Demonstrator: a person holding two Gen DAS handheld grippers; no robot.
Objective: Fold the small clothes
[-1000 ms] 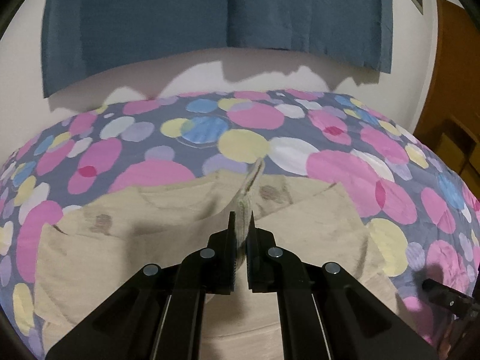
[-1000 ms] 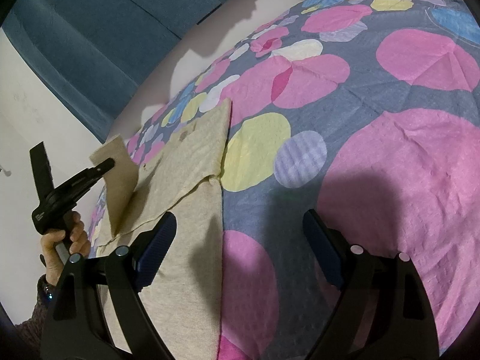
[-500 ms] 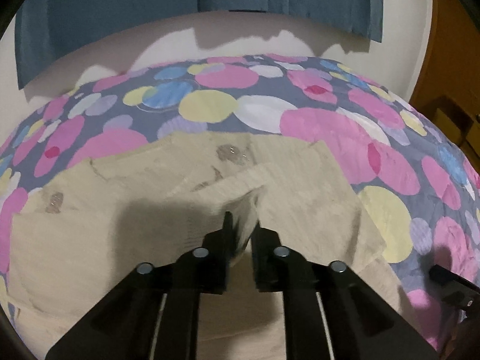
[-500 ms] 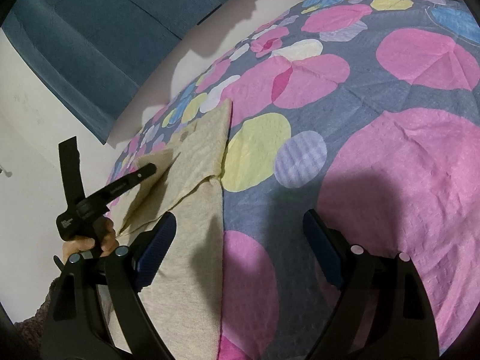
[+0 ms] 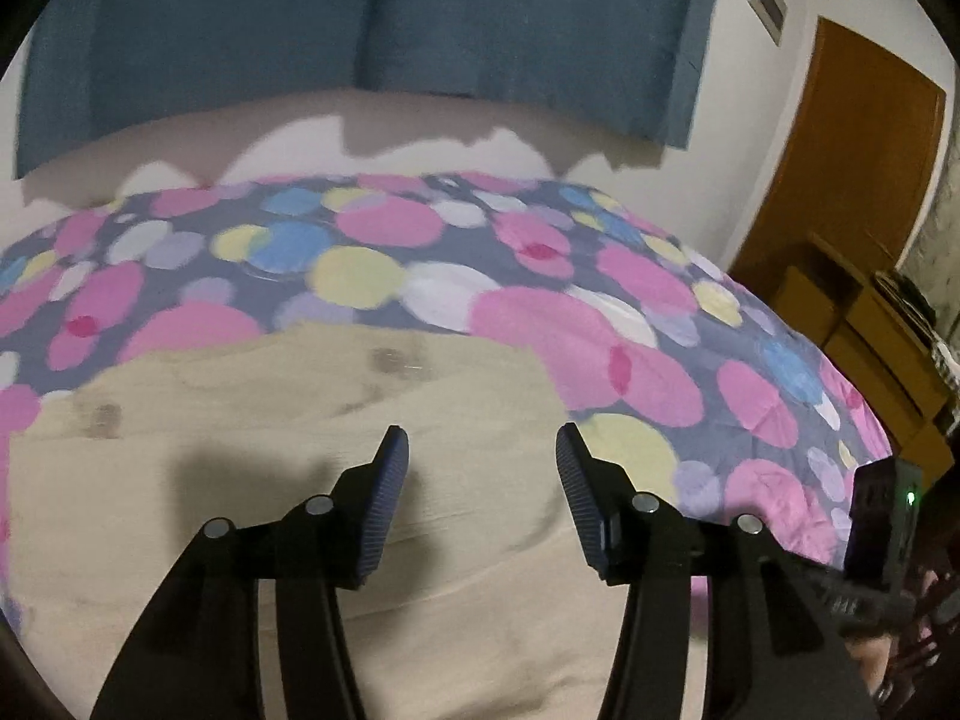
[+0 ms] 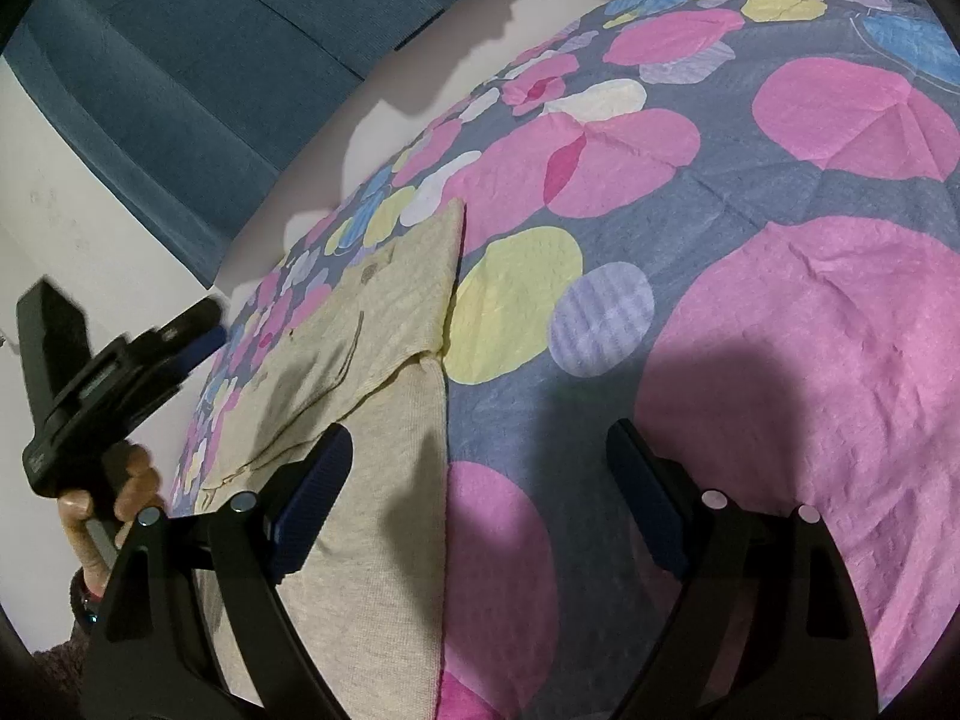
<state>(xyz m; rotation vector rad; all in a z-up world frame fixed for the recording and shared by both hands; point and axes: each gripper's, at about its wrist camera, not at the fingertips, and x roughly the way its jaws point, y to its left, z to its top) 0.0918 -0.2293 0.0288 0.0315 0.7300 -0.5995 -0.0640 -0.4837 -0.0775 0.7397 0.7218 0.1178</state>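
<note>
No text, brand, number or sign can be read in either view. The left gripper's body (image 6: 90, 384), seen from the right wrist camera, carries a small pale marking low on its handle block, too small and blurred to make out. The beige garment (image 5: 372, 480) shows only faint brownish printed motifs, not letters.

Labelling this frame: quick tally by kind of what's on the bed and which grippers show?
Beige knit garment: 1
Polka-dot grey bedspread with pink, yellow and blue circles: 1
Black handheld grippers: 2, left gripper and right gripper, both open
Total: 4
</note>
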